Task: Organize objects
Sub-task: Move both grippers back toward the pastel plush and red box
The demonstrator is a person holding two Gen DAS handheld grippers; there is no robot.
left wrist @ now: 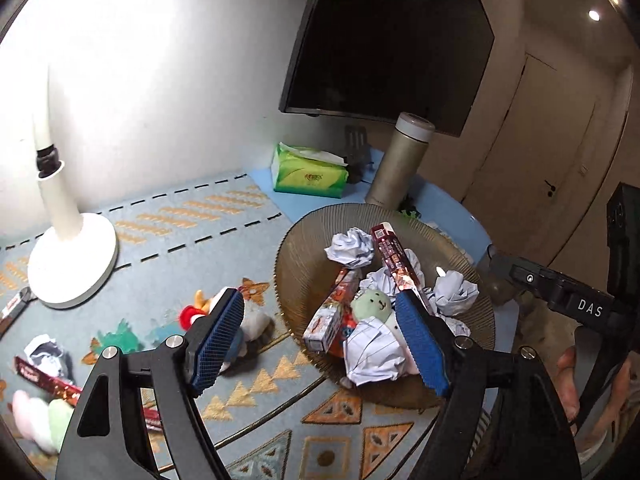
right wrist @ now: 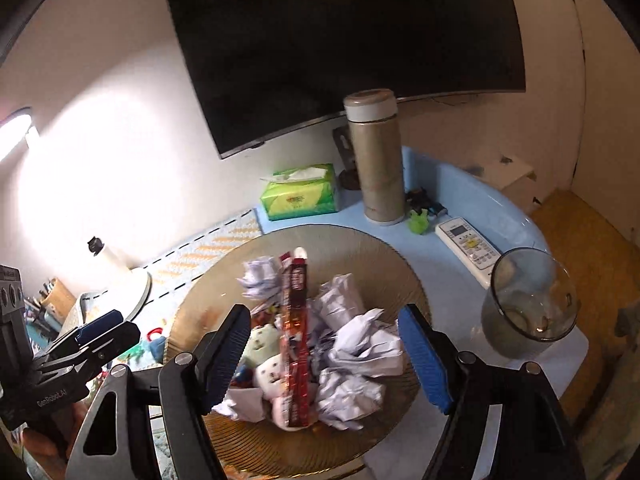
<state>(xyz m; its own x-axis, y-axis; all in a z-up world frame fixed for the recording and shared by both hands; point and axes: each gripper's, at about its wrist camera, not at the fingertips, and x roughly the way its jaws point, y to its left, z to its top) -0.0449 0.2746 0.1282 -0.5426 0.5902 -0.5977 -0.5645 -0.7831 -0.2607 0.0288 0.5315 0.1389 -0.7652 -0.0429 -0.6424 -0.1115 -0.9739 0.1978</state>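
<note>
Right wrist view alone shows remote [right wrist: 470, 248], glass [right wrist: 528, 308], both grippers' jaws wide, empty, over bowl [right wrist: 256, 444].

Home living room: wall-mounted television [right wrist: 344, 40], tissue pack [right wrist: 298, 192], thermos flask [right wrist: 378, 160], air-conditioner remote [right wrist: 468, 246], patterned table mat [left wrist: 180, 240], desk lamp [left wrist: 72, 264].

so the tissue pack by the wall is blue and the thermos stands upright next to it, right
Not quite: the tissue pack is green, not blue, as the right wrist view shows. The thermos does stand upright next to it, by the wall.
</note>
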